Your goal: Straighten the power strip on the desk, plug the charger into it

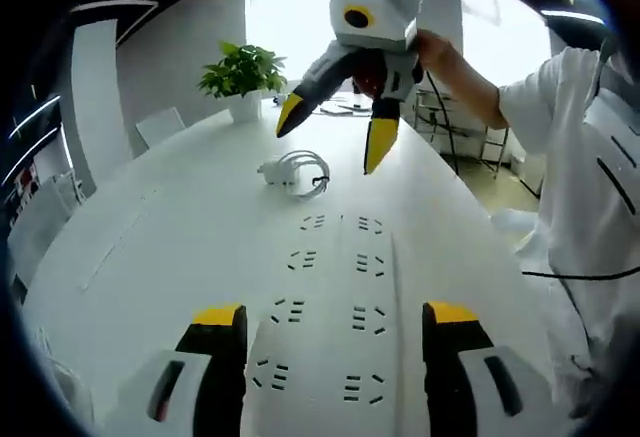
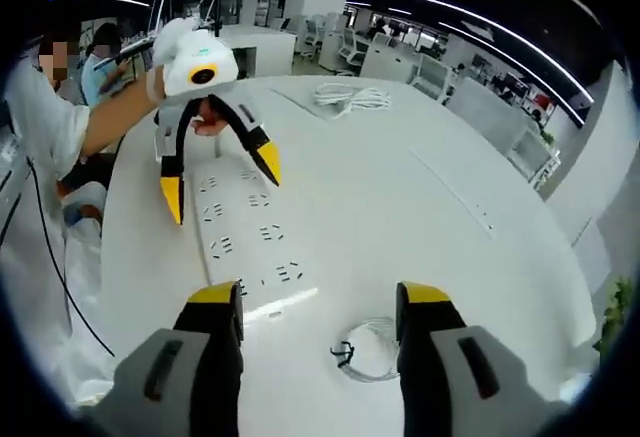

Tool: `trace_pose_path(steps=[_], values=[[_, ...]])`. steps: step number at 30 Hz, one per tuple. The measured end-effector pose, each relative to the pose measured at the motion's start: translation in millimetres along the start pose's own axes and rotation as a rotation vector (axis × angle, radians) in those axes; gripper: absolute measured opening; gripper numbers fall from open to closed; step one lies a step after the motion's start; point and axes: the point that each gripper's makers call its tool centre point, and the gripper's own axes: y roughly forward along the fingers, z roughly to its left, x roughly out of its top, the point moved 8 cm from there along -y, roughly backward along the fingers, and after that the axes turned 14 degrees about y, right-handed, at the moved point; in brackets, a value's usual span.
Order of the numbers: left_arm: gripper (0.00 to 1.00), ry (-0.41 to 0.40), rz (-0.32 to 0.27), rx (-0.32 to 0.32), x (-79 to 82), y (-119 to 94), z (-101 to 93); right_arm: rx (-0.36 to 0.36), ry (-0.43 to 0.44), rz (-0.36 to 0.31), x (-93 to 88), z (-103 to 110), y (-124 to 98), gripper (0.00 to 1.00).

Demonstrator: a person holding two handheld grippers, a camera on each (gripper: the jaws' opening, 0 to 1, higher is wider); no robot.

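Note:
A long white power strip point(image 1: 328, 292) lies flat on the white table and runs away from me between the jaws of my left gripper point(image 1: 335, 317). That gripper is open and straddles the strip's near end. Beyond the strip's far end lies a white charger with a coiled cable point(image 1: 295, 172). My right gripper point(image 1: 335, 130) hangs open above and just past it, held by a person's hand. In the right gripper view the charger's coil point(image 2: 365, 349) lies between the jaws of the open right gripper point(image 2: 320, 297). The power strip point(image 2: 250, 242) stretches toward the left gripper point(image 2: 220, 179).
A potted green plant point(image 1: 240, 72) stands at the far end of the table point(image 1: 170, 227). A person in a white shirt point(image 1: 585, 187) stands along the right edge. A second coiled white cable point(image 2: 350, 97) lies far across the table point(image 2: 440, 187). Office desks and chairs fill the background.

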Motion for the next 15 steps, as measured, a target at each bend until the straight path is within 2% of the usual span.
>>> trace_pose_path(steps=[5, 7, 15], values=[[0.72, -0.037, -0.077, 0.071, 1.3, -1, 1.9, -0.08, 0.037, -0.005, -15.0, -17, -11, 0.56], [0.72, -0.048, -0.091, 0.087, 0.9, -1, 3.0, -0.136, 0.077, -0.023, -20.4, -27, -14, 0.53], [0.69, -0.054, -0.106, 0.123, 0.2, 8, 9.7, -0.279, 0.209, -0.175, -33.7, -61, -28, 0.48]])
